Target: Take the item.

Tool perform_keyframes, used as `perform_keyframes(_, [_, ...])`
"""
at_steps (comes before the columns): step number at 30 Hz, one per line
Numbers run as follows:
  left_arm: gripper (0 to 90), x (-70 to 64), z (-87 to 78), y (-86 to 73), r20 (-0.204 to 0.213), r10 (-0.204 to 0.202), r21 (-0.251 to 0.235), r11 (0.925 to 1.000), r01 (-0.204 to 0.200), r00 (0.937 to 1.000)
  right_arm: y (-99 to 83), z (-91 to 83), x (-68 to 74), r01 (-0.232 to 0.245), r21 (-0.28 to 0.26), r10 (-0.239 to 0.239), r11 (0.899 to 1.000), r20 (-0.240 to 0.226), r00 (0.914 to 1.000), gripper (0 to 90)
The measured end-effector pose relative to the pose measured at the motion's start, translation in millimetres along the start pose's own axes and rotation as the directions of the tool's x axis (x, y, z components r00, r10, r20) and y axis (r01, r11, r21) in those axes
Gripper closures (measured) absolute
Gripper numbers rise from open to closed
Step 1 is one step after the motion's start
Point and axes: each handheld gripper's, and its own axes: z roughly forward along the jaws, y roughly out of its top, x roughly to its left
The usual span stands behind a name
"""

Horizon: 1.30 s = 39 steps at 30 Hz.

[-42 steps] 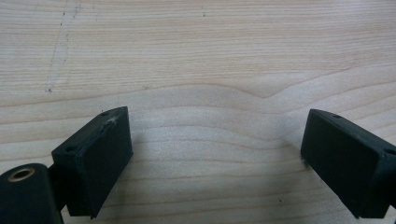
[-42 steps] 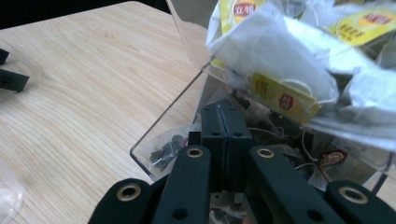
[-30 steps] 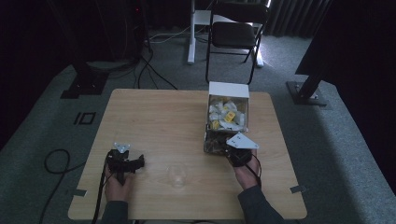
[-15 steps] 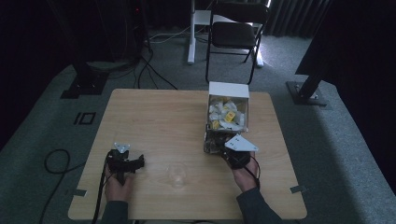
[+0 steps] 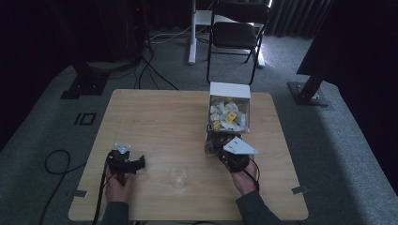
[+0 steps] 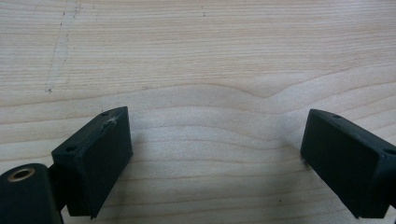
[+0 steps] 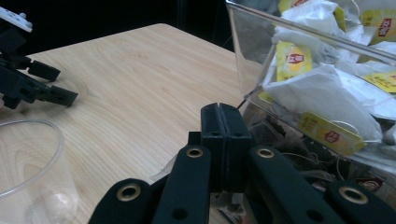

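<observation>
Dim carpeted studio floor, a folding chair (image 5: 237, 35) and loose cables surround a pale wooden table (image 5: 155, 117) where a person works with a handheld gripper in each hand. At the table's right side stands a clear box (image 5: 227, 119) heaped with yellow-tagged tea bags (image 7: 322, 88); a clear plastic cup (image 5: 177, 176) sits near the front edge, between the two hands.

The right gripper (image 7: 219, 114) is held against the near end of the box, its jaws pressed fully together. Whether a thin tea-bag string is pinched between them cannot be told; a fine line runs from the tips toward the box wall. The risk, by the look of it, is that a pull from here could drag the light box along the table or tip it, or bring up a tangle of bags, since their strings lie knotted together. A slipped string would leave the bag behind.

The left gripper (image 5: 126, 161) rests at the near left of the table, well apart from the cup, with jaws spread wide over bare wood and holding nothing. A careless sweep toward the cup could knock it over.
</observation>
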Motion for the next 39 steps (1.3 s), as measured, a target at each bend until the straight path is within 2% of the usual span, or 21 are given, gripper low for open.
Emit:
perform_keyframes(14, [9.4, 0.0, 0.1, 0.0, 0.000, 0.000, -0.001, 1.0000, 0.000, 1.0000, 6.4, -2.2, 9.2, 0.031, -0.013, -0.031, 0.999, -0.017, 0.9994, 90.0])
perform_keyframes(39, [9.4, 0.0, 0.0, 0.0, 0.000, 0.000, -0.001, 1.0000, 0.000, 1.0000, 12.1, 0.9, 16.4, 0.033, -0.027, -0.034, 0.999, -0.041, 0.9986, 90.0])
